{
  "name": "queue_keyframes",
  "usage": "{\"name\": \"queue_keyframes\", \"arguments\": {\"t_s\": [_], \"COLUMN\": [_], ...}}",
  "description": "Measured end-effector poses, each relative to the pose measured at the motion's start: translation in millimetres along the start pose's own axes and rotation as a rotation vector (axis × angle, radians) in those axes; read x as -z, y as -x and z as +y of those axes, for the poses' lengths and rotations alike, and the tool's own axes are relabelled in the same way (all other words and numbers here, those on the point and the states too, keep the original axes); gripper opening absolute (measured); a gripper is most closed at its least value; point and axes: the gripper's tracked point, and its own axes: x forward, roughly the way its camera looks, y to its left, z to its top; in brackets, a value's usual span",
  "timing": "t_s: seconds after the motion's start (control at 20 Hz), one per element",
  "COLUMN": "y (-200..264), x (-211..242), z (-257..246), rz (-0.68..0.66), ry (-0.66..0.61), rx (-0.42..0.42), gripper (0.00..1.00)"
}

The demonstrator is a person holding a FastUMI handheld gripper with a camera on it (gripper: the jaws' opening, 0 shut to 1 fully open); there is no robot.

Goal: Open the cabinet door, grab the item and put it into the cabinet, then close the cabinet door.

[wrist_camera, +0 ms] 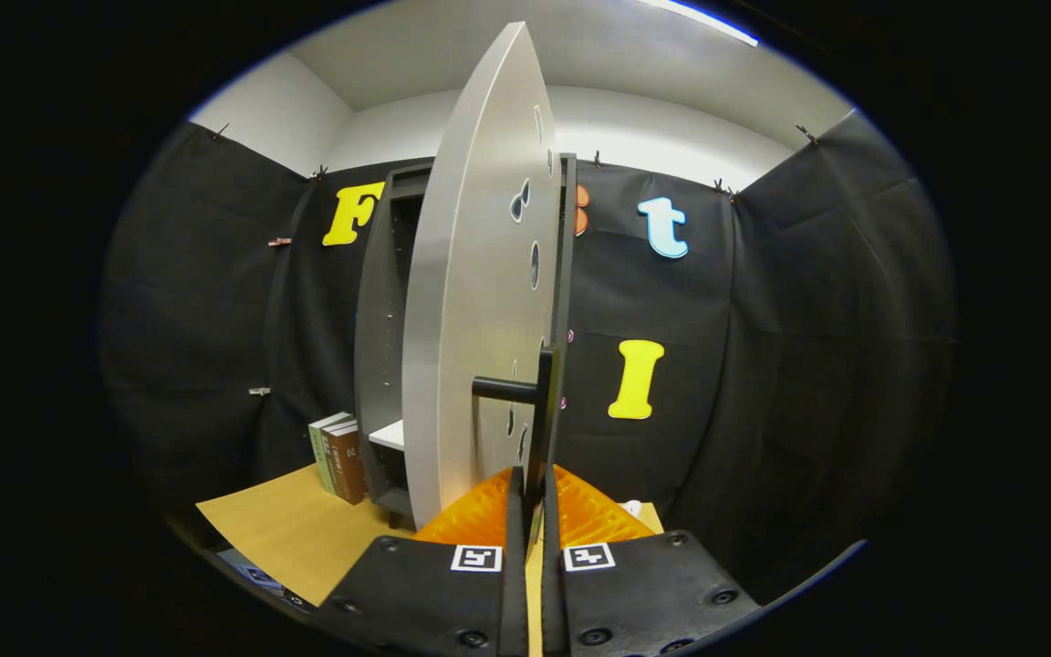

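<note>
Orange fingers (489, 516) of my claw (533, 497) pinch the door handle (544, 411); I swing the cabinet door (475, 292) wide, following its arc, clearing the books (338, 456) at the bench's (279, 529) rear.

Tan paper sheet (288, 529) covers the table; black cloth (808, 365) behind
</note>
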Motion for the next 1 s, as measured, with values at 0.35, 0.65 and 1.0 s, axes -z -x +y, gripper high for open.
{"name": "queue_keyframes", "arguments": {"t_s": [0.35, 0.65, 1.0], "y": [20, 75, 58], "x": [-2, -3, 53], "z": [2, 21, 143], "rz": [0.005, 0.036, 0.186], "ry": [-0.026, -0.053, 0.001], "rx": [-0.009, 0.063, 0.062], "gripper": [0.1, 0.09, 0.18]}}
